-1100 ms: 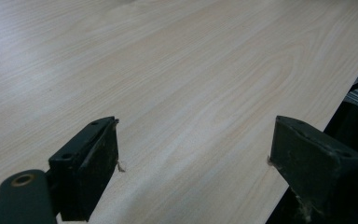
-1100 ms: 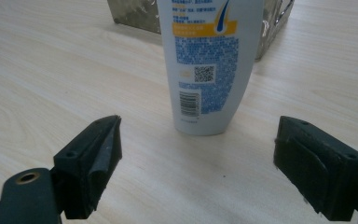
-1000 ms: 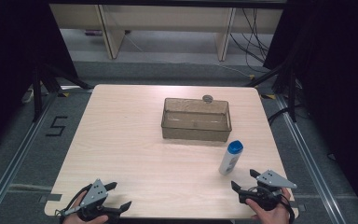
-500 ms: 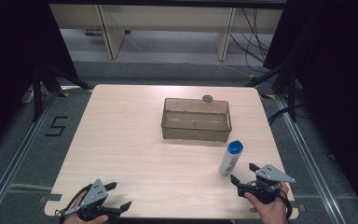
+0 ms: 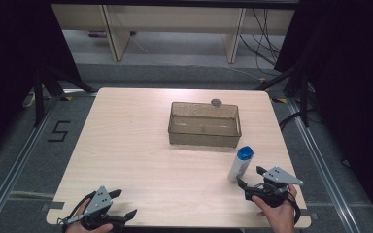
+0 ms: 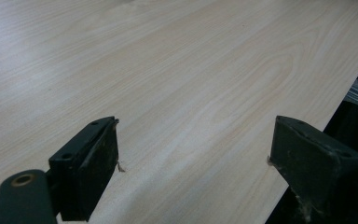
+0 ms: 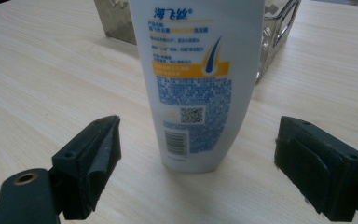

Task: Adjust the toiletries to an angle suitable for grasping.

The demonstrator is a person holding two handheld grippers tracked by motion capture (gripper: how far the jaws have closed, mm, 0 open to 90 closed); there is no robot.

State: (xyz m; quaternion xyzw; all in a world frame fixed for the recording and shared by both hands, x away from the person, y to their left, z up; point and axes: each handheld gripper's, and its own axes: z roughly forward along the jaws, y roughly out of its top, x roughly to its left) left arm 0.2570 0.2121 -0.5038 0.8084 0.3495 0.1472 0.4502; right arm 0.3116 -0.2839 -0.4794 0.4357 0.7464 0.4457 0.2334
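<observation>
A white bottle (image 5: 240,164) with a blue cap stands upright on the wooden table (image 5: 141,145), right of centre near the front. In the right gripper view the bottle (image 7: 196,79) shows blue and yellow print and a bar code. My right gripper (image 5: 250,178) is open just in front of it, its jaws wide on either side of the bottle's base without touching. A clear plastic bin (image 5: 204,124) sits behind the bottle, toward the back of the table. My left gripper (image 5: 122,204) rests open at the front left corner, over bare wood (image 6: 177,93).
A small round grey object (image 5: 216,102) lies just behind the bin's far wall. The table's front edge is close under both hands. Dark floor and metal rails (image 5: 320,165) flank the table; shelving stands beyond it.
My right gripper has moved forward and left toward the bottle, so its jaws now flank the base. The left gripper has stayed put.
</observation>
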